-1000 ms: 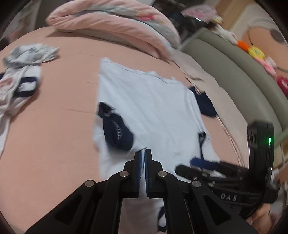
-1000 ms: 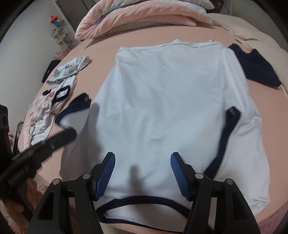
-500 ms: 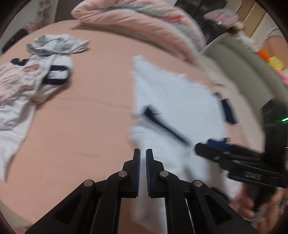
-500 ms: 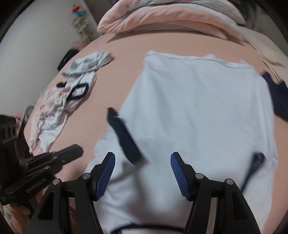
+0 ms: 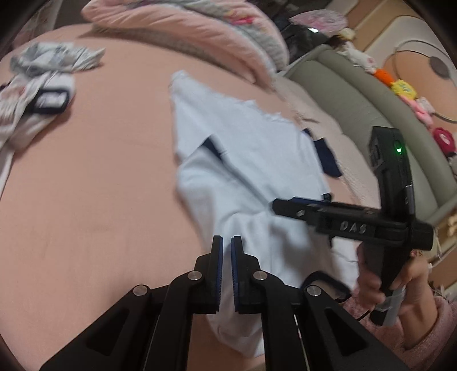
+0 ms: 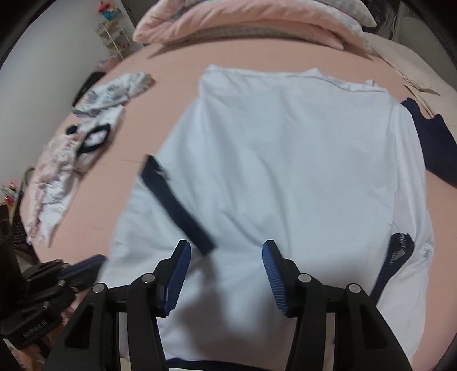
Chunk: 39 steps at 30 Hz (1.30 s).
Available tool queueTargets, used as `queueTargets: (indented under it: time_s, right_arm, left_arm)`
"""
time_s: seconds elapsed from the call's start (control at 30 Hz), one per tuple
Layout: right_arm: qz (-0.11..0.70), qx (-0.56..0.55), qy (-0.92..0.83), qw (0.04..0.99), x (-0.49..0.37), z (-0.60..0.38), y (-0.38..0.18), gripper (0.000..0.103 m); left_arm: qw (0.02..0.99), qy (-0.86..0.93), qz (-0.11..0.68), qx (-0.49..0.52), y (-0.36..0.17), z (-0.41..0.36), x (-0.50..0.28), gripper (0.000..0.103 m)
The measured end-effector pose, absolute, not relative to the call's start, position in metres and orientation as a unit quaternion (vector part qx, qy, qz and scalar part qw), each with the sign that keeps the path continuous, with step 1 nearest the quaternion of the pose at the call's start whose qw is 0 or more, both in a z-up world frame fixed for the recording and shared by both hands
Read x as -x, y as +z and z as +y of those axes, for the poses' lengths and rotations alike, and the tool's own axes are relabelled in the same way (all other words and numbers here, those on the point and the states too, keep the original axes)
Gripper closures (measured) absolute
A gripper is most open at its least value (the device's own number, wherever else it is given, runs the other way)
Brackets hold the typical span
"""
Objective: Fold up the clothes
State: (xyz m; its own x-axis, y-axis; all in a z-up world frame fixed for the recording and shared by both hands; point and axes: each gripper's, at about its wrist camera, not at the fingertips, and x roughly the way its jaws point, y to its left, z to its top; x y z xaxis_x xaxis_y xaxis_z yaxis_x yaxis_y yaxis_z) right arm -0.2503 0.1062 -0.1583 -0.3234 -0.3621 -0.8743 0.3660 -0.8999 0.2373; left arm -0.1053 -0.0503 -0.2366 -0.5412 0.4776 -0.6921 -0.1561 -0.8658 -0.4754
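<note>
A pale blue T-shirt [image 6: 285, 159] with navy trim lies flat on the pink bed, collar end toward me. Its left sleeve with a navy cuff [image 6: 177, 205] is folded inward onto the body; the right sleeve's navy cuff [image 6: 397, 256] also lies on the body. It also shows in the left wrist view [image 5: 242, 177]. My left gripper [image 5: 225, 242] is shut and empty, above the shirt's near left edge. My right gripper [image 6: 225, 248] is open and empty, hovering over the shirt's near middle. It also shows in the left wrist view [image 5: 288, 204].
A heap of white and patterned clothes [image 6: 74, 148] lies at the left on the bed [image 5: 85, 185]. A dark navy garment [image 6: 434, 142] lies right of the shirt. A folded pink quilt [image 6: 242, 20] is at the far end. A grey-green padded edge [image 5: 371, 100] runs along the right.
The left sleeve was folded onto the shirt body and let go. My left gripper has drawn back toward the near left edge. My right gripper stays open over the shirt.
</note>
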Motion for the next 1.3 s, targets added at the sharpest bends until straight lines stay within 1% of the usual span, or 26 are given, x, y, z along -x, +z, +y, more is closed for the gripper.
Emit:
queueTargets:
  time_s: [0.07,0.17,0.37,0.4,0.53,0.67,0.73,0.8,0.9,0.93,1.03,1.3]
  right_arm:
    - [0.007,-0.538,-0.811,0.232,0.249,0.098,-0.160,0.051]
    - [0.037,-0.566,-0.795,0.215,0.250,0.093,-0.181,0.052]
    - [0.091,-0.556,-0.803,0.193,0.232,0.110,-0.169,0.052]
    - [0.093,-0.554,-0.804,0.194,0.231,0.111,-0.165,0.052]
    - [0.058,-0.532,-0.817,0.217,0.243,0.103,-0.144,0.051]
    - [0.055,-0.535,-0.812,0.229,0.260,0.076,-0.149,0.051]
    - [0.078,-0.551,-0.807,0.199,0.263,0.071,-0.164,0.051]
    - [0.082,-0.560,-0.805,0.176,0.266,0.075,-0.177,0.051]
    - [0.070,-0.544,-0.821,0.156,0.269,0.086,-0.166,0.051]
    - [0.066,-0.537,-0.827,0.151,0.270,0.090,-0.160,0.051]
    - [0.050,-0.534,-0.831,0.146,0.259,0.106,-0.153,0.051]
    - [0.007,-0.531,-0.836,0.139,0.225,0.153,-0.138,0.051]
  left_arm:
    - [0.168,0.852,-0.151,0.472,-0.243,-0.038,0.111,0.099]
    - [0.130,0.831,-0.102,0.531,-0.265,-0.028,0.112,0.098]
    - [0.110,0.825,-0.089,0.547,-0.253,-0.036,0.107,0.098]
    - [0.113,0.831,-0.092,0.537,-0.248,-0.038,0.109,0.098]
    - [0.122,0.856,-0.105,0.492,-0.228,-0.043,0.141,0.098]
    - [0.141,0.839,-0.105,0.514,-0.241,-0.038,0.183,0.098]
    - [0.132,0.836,-0.085,0.526,-0.251,-0.033,0.189,0.099]
    - [0.118,0.831,-0.081,0.537,-0.260,-0.032,0.197,0.098]
    - [0.100,0.828,-0.081,0.546,-0.259,-0.031,0.211,0.098]
    - [0.093,0.833,-0.068,0.542,-0.253,-0.028,0.213,0.098]
    - [0.079,0.843,-0.045,0.530,-0.241,-0.026,0.204,0.097]
    - [0.052,0.829,-0.043,0.555,-0.257,-0.025,0.151,0.088]
